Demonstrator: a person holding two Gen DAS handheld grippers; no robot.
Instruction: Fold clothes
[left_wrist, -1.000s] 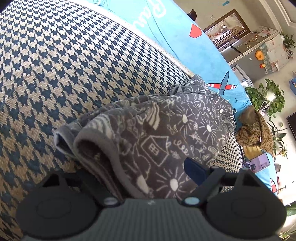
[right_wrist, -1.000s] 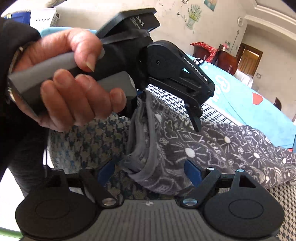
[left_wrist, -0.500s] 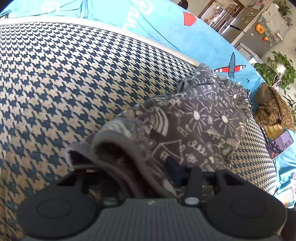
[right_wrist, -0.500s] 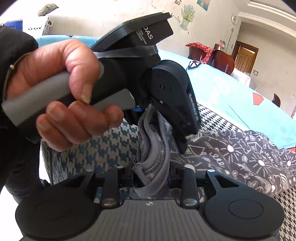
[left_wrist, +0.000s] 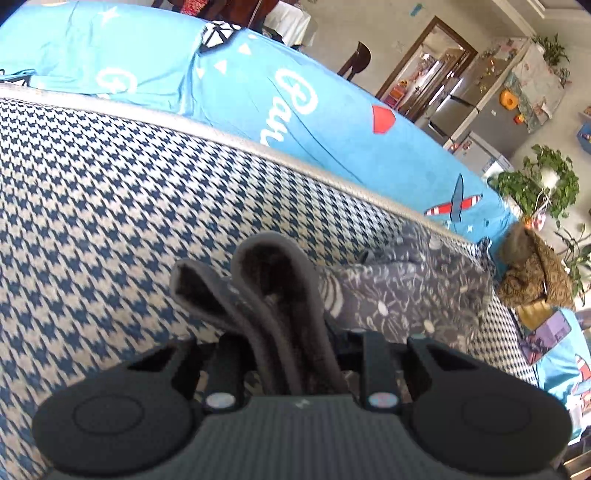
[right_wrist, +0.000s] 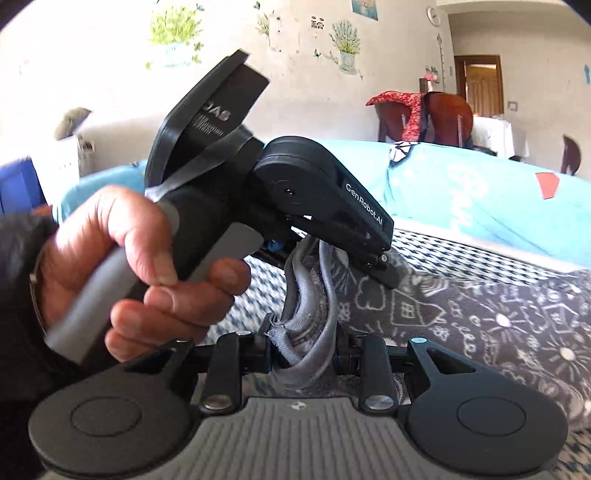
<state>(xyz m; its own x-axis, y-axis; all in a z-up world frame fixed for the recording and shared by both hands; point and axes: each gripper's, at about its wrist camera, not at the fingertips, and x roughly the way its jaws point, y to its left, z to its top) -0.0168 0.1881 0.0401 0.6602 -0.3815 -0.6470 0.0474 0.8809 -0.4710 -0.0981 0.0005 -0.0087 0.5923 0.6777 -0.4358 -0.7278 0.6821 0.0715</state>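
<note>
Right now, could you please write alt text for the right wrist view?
The right gripper pinches a bunched grey patterned garment over a houndstooth cover. Just beyond, a hand holds the left gripper, clamped on the same hem.

Grey white-doodled garment (left_wrist: 402, 306) on blue-and-cream houndstooth cover (left_wrist: 110, 206), beside turquoise sheet (left_wrist: 332, 122).

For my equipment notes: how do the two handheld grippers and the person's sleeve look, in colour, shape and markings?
The left gripper is matte black with a grey handle, round pivot housings, white "GenRobot.AI" lettering on its side and a flat black plate on top. The right gripper shows black linkage arms, round black discs, silver screws and a ribbed grey body. The hand comes out of a dark sleeve. No cables are visible.
</note>
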